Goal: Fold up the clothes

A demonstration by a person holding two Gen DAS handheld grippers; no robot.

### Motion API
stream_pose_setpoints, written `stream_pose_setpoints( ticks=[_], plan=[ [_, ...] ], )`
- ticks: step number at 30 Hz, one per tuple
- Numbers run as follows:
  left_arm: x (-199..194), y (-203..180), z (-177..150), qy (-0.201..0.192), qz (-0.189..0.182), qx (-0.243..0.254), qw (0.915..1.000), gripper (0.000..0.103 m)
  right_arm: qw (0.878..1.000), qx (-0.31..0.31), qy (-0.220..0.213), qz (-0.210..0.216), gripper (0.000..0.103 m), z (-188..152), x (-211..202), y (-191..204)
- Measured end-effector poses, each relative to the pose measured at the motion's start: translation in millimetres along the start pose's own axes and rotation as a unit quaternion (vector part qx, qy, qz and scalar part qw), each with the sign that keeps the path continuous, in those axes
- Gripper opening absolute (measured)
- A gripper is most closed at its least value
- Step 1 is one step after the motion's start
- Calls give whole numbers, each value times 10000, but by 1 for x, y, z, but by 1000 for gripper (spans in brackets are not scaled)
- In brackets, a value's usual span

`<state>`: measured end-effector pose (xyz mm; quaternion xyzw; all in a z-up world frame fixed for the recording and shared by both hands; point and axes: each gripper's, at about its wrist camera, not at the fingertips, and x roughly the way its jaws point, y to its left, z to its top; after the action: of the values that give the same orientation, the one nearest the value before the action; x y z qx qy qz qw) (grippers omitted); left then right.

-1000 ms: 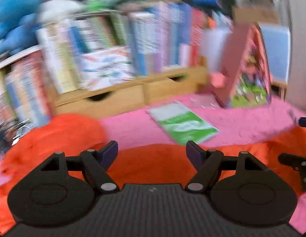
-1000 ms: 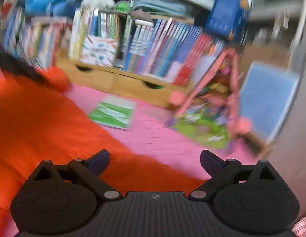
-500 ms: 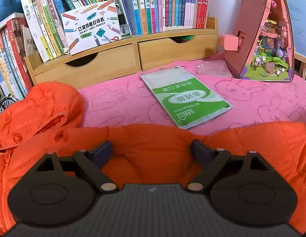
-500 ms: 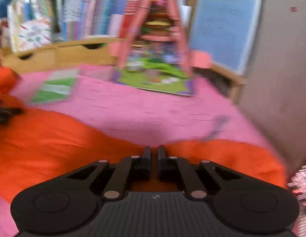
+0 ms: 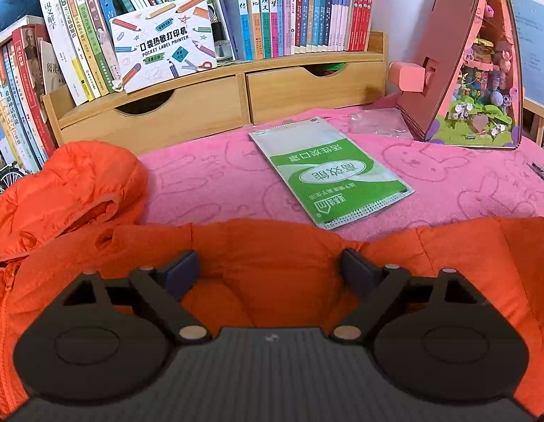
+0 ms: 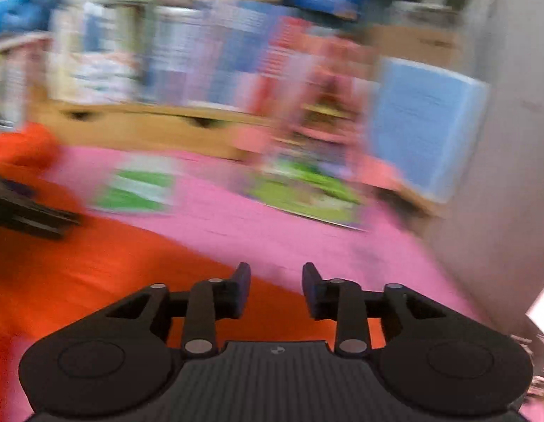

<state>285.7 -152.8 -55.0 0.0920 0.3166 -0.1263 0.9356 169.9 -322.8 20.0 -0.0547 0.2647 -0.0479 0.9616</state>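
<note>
An orange puffer jacket (image 5: 272, 256) lies across a pink bunny-print cloth (image 5: 208, 183), its hood (image 5: 75, 179) bunched at the left. My left gripper (image 5: 270, 270) hovers open just over the jacket's far edge, jaws wide, orange fabric below them and nothing pinched. In the blurred right wrist view the jacket (image 6: 96, 267) fills the lower left. My right gripper (image 6: 276, 281) is over its edge, its jaws opening, with a narrow gap and nothing between them. The left gripper (image 6: 25, 211) shows as a dark shape at the left edge.
A green and white mask packet (image 5: 328, 168) lies on the cloth beyond the jacket. Behind stand a wooden drawer shelf (image 5: 219, 102) full of books, a pink toy house (image 5: 468, 70), a clear plastic bag (image 5: 377, 123) and a blue board (image 6: 426, 123). A grey wall (image 6: 500, 176) rises at the right.
The left gripper has widened a little, sunk toward the jacket and then held still. The right gripper shut over the jacket's edge, then parted again while swinging to the left.
</note>
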Motion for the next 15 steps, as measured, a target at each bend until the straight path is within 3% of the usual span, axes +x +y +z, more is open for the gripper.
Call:
stream_pose_setpoints(
  ticks=[3,5,9,15],
  plan=[
    [0,1,0,11,-17,-28,10000,90,9962,86,111,864,35,11,12,31],
    [0,1,0,16,-25,-40,10000,90,9946,17,298,997,35,9,23,42],
    [1,3,0,31,-59,-77,9999,90,9968,-74,519,604,36,-10,29,23],
    [2,5,1,50,-103,-130,9998,91,9924,252,678,-994,40,-41,13,-79]
  ],
)
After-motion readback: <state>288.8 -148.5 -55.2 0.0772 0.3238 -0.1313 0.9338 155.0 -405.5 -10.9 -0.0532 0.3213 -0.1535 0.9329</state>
